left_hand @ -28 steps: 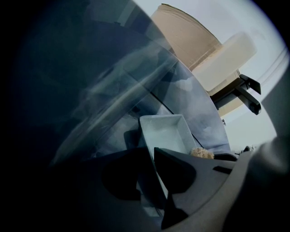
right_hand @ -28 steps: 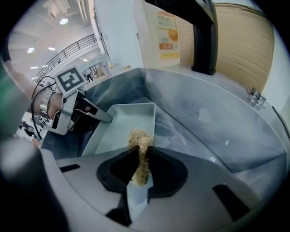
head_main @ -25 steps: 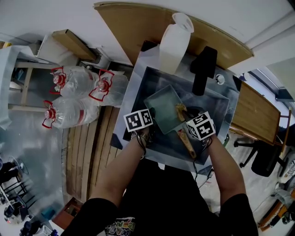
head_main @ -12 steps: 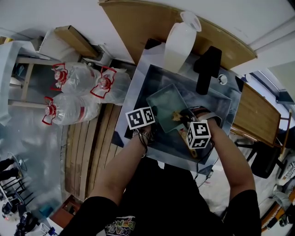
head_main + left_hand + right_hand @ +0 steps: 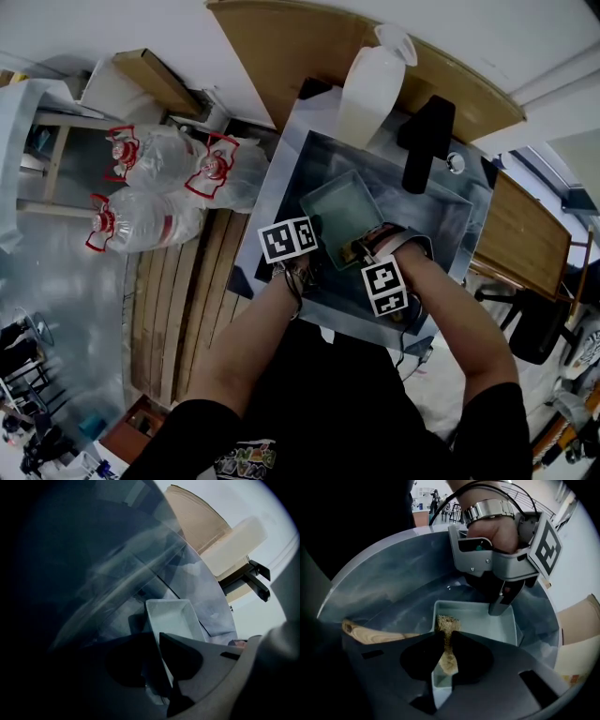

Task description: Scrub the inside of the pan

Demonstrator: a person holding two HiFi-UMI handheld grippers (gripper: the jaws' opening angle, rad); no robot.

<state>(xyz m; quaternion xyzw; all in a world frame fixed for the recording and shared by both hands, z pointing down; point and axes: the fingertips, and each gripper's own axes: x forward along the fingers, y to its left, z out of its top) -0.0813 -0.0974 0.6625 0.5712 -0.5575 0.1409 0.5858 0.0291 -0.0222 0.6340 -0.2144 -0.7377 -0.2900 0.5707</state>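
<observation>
left gripper (image 5: pixel 157 665) clamps pan (image 5: pixel 342 211); right gripper (image 5: pixel 446 656) holds brush (image 5: pixel 375 635)

left gripper (image 5: pixel 155 641): clamped, angled down | right gripper (image 5: pixel 446 637): clamped, steeply down

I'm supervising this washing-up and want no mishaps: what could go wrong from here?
1. The left gripper pinches only one thin wall of the pan. Hard brush strokes could tip the pan or pull it out of that grip.
2. The right gripper holds the brush close to its bristles, with the wooden handle sticking out sideways. The brush might twist in the jaws, or the handle might knock the sink wall.
</observation>
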